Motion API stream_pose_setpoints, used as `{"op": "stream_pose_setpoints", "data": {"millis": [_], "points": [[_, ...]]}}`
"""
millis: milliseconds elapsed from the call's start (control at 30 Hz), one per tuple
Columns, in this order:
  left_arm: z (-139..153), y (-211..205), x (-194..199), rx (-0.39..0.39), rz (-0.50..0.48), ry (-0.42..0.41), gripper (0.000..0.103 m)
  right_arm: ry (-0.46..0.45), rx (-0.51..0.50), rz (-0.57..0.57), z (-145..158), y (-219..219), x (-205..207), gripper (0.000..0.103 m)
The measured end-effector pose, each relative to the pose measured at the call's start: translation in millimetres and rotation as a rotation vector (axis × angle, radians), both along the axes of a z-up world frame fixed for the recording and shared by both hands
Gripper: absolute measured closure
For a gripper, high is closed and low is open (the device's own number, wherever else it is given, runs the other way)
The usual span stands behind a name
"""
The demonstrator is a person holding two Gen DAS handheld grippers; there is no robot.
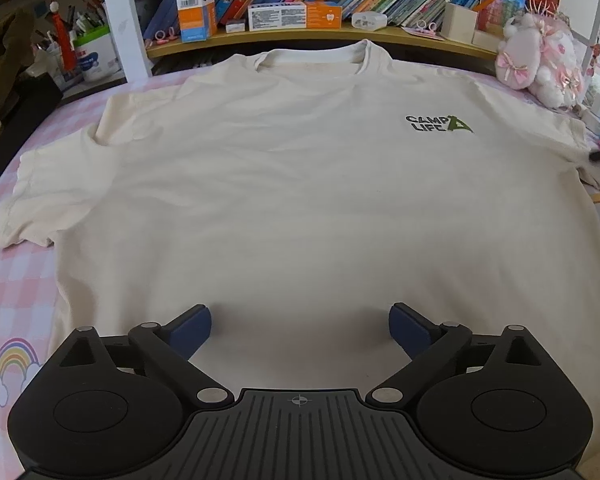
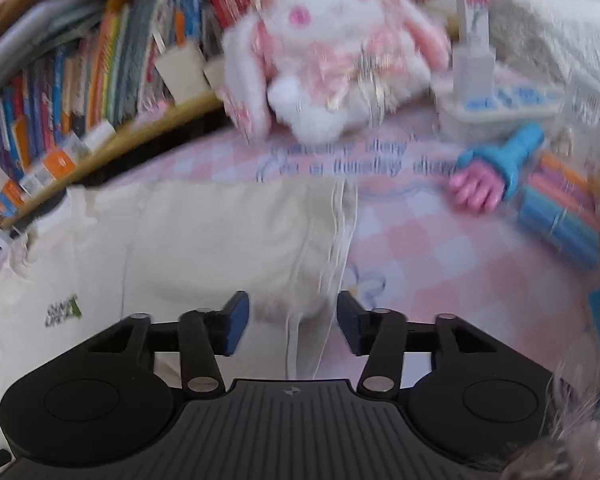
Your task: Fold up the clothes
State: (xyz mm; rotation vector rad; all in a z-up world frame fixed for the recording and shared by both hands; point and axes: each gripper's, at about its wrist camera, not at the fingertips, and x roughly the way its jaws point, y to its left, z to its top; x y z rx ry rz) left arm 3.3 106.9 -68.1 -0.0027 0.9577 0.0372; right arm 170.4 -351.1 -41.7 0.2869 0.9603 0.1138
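A cream T-shirt [image 1: 284, 184] with a "CAMP LIFE" chest logo [image 1: 436, 123] lies flat, front up, collar away from me, on a pink checked sheet [image 1: 16, 300]. My left gripper [image 1: 300, 330] hangs open over the shirt's lower middle, its blue pads wide apart with nothing between them. In the blurred right wrist view my right gripper [image 2: 292, 320] is at the shirt's sleeve [image 2: 244, 240]. Its pads stand apart on either side of the sleeve's hemmed edge [image 2: 340, 240] without pressing on it.
A wooden shelf [image 1: 300, 40] of books and boxes runs behind the collar. A pink-and-white plush rabbit [image 2: 332, 60] sits beyond the right sleeve. A blue and pink toy [image 2: 496, 172], a white charger and coloured packs lie to its right. A pen holder [image 1: 88, 56] stands at the far left.
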Motion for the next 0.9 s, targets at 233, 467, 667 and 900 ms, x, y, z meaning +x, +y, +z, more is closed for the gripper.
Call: {"op": "stream_pose_setpoints", "data": {"millis": [233,467,667,900], "points": [[-2,6,2,-0.002,-0.016,0.000,0.002,-0.031,-0.144,0.045,6,19,-5,0.099],[15,29,15,-0.001,-0.005,-0.020,0.002,-0.078,-0.219,0.030,12,33,-9,0.064],[33,77,56,-0.017,0.013,-0.105,0.006,-0.146,-0.194,0.213,23,95,-25,0.056],[44,101,132,0.031,-0.034,-0.180,0.008,-0.122,-0.257,0.350,14,172,-52,0.054]]}}
